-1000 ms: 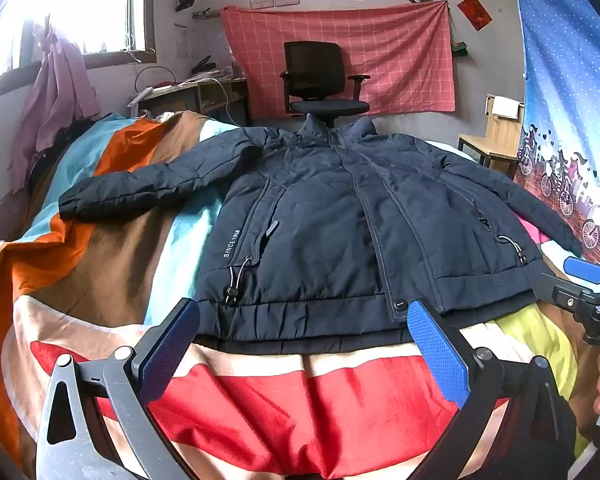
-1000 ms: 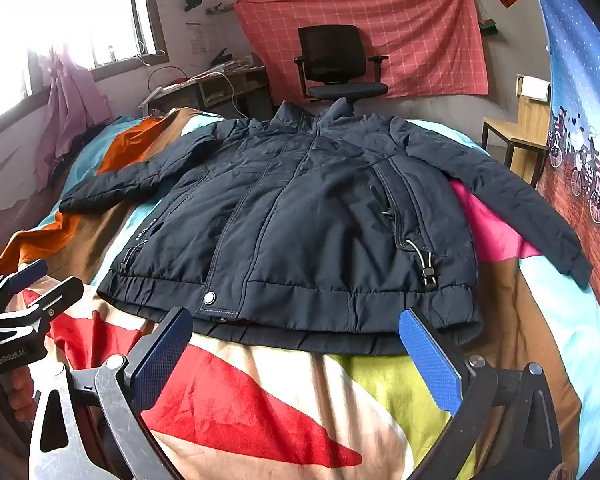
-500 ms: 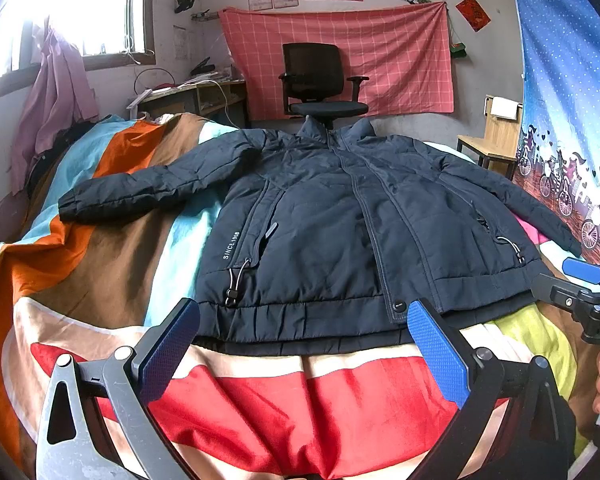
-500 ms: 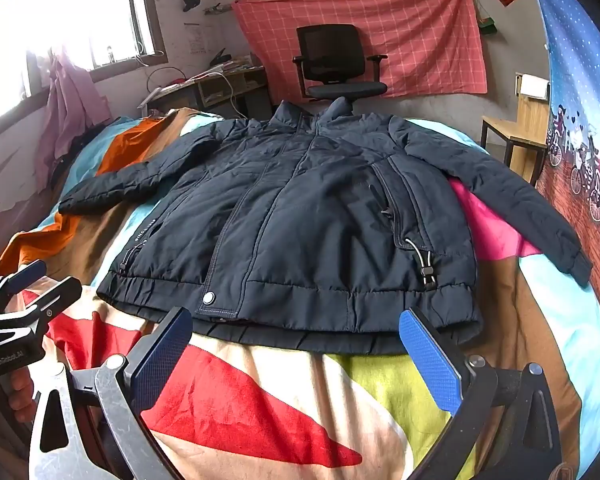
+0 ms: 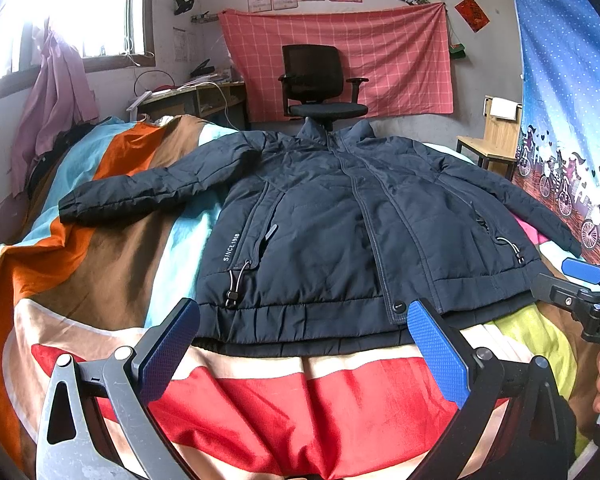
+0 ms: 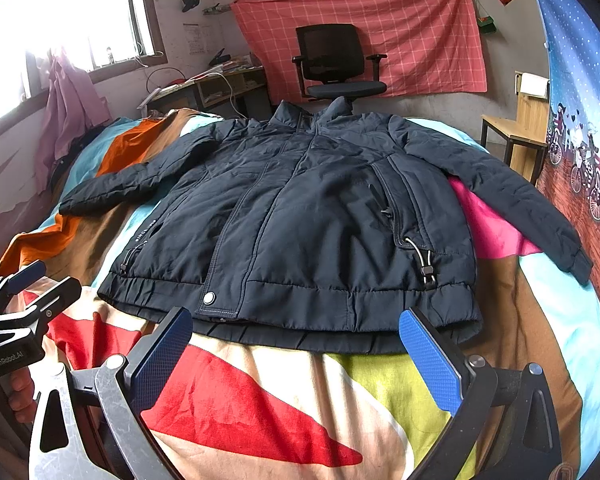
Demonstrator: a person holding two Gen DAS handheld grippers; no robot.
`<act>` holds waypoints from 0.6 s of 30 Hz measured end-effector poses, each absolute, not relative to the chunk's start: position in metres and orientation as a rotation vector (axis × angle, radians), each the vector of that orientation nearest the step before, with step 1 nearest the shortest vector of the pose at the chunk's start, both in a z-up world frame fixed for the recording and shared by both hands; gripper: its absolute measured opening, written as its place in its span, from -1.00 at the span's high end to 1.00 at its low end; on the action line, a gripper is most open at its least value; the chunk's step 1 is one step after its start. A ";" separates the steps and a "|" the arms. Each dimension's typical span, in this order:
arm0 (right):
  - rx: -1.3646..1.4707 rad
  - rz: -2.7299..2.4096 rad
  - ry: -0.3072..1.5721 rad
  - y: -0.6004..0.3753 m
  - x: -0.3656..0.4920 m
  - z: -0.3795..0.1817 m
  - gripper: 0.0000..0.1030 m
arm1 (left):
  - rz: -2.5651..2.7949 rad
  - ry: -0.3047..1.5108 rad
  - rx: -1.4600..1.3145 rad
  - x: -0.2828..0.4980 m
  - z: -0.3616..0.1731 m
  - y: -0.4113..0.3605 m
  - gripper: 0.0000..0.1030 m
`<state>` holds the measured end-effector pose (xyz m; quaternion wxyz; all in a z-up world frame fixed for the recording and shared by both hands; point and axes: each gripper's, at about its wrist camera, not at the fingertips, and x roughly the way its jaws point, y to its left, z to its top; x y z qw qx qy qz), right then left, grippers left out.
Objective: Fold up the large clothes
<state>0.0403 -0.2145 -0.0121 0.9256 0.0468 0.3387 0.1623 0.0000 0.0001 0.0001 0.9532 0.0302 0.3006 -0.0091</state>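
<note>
one striped bedspread point(image 5: 112, 264) fills my view, the dark jacket point(image 5: 340, 224) lying flat mid-frame, sleeves out. my left gripper point(image 5: 304, 344) and right gripper point(image 6: 296, 346) gape wide, empty, short of its hem.

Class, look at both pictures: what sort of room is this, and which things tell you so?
Probably a bedroom that doubles as a study: a bed with a striped cover, a cluttered desk by the window, and an office chair.

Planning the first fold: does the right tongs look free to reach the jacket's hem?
Probably yes: the right tongs are open just short of the jacket hem, with only bare bedspread between.
</note>
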 end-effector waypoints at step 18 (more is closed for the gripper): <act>0.098 0.334 0.696 -0.215 0.040 -0.012 -1.00 | -0.017 0.609 0.061 0.002 0.000 0.000 -0.98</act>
